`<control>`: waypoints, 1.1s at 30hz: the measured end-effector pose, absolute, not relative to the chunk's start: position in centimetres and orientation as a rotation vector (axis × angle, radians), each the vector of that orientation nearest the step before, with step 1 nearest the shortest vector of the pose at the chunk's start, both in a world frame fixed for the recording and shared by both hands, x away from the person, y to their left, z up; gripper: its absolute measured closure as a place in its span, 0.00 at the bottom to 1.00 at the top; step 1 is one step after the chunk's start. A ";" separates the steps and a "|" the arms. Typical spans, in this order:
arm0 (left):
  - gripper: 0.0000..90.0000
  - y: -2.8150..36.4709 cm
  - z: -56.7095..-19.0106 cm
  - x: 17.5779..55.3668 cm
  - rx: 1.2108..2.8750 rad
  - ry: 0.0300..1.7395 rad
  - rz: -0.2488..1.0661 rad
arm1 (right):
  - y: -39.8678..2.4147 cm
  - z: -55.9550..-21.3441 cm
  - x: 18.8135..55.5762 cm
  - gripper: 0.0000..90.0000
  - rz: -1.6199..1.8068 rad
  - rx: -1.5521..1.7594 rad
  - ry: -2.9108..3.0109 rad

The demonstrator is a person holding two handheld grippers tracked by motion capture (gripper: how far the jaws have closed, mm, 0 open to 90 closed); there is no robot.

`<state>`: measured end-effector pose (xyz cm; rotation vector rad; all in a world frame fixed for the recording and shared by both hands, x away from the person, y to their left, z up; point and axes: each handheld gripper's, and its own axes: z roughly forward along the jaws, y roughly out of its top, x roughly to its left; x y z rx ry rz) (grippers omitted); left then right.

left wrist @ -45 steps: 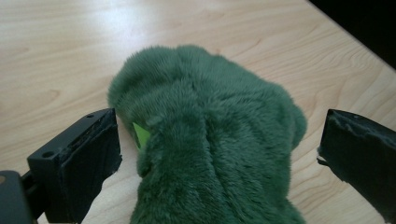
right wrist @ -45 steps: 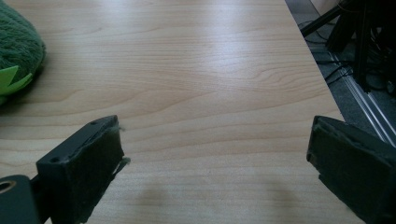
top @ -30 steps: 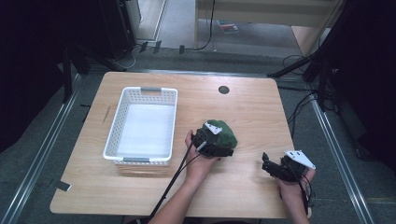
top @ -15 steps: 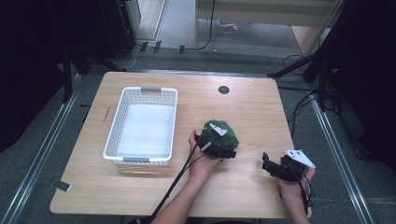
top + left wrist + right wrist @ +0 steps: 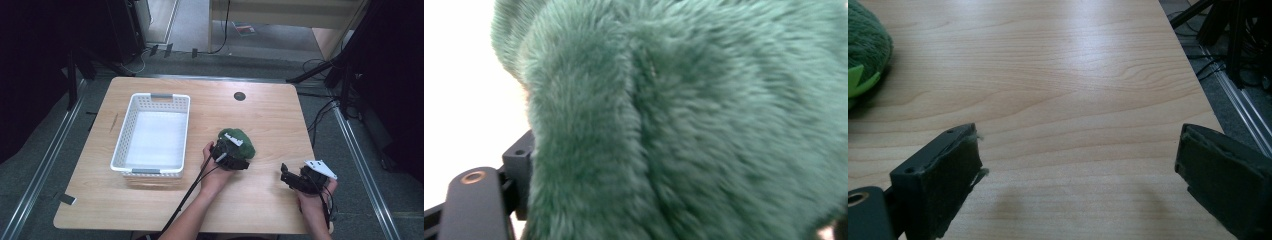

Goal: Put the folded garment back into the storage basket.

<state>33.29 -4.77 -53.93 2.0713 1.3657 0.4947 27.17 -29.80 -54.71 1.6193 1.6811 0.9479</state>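
Note:
A green plush toy (image 5: pixel 245 141) lies on the wooden table (image 5: pixel 272 120), right of centre. My left gripper (image 5: pixel 237 151) is pushed against its near side. In the left gripper view the green fur (image 5: pixel 684 120) sits between the widely spread jaws, and one black finger (image 5: pixel 516 165) shows at the lower left. My right gripper (image 5: pixel 286 176) hovers low over the table's near right corner, open, with nothing but bare wood between its pads (image 5: pixel 948 170). The toy's edge (image 5: pixel 865 45) shows at the far left of the right gripper view.
A white plastic basket (image 5: pixel 152 97), with nothing in it, stands on the left half of the table. A small round black hole (image 5: pixel 239 96) sits near the far edge. Cables and black stands (image 5: pixel 345 75) are on the floor to the right.
The left gripper has edged slightly further into the plush toy. The right gripper has barely moved.

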 end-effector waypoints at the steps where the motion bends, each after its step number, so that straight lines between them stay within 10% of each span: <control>1: 0.20 -4.6 -53.6 33.2 2.067 1.361 0.503 | -29.8 -54.7 27.2 0.05 0.947 1.618 1.681; 33: 0.24 3.3 -44.5 31.0 1.865 1.315 0.571 | -29.8 -54.7 27.2 0.05 0.942 1.622 1.684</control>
